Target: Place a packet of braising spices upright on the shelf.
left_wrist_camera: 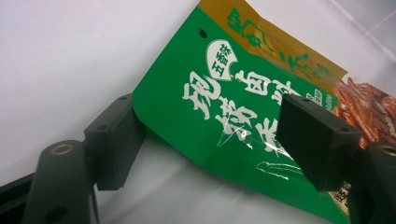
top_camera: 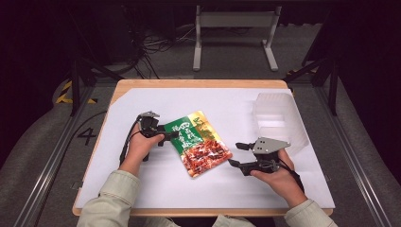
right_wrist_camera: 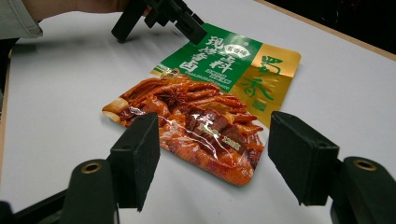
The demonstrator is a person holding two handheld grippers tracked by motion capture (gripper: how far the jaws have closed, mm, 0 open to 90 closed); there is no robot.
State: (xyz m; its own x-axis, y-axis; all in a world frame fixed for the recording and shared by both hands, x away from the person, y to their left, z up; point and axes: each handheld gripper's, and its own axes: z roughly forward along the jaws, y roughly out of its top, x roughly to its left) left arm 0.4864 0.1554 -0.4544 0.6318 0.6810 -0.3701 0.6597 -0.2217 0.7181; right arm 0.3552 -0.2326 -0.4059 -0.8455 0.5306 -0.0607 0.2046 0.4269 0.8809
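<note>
Left gripper [top_camera: 171, 134] straddles the seasoning packet's [top_camera: 201, 143] green edge, jaws apart, evidently positioning for a pinch. Right gripper [top_camera: 239, 154] waits open at the packet's four o'clock.

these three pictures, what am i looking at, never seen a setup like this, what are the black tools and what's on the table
There is no robot arm here. A person sits at a table and holds a hand tool in each hand: a gripper with two black fingers.

The high view looks down from above the person. The left gripper is at the left, the right gripper at the right. The other two pictures come from small cameras riding on each gripper, looking along its fingers.

On the white table lies a flat food pouch, green and gold with red food pictured on it. A clear plastic container stands at the far right.

The left gripper's fingers sit on either side of the pouch's green edge, with a gap visible, so it is not gripped yet. The right gripper waits open nearby, holding nothing.
</note>
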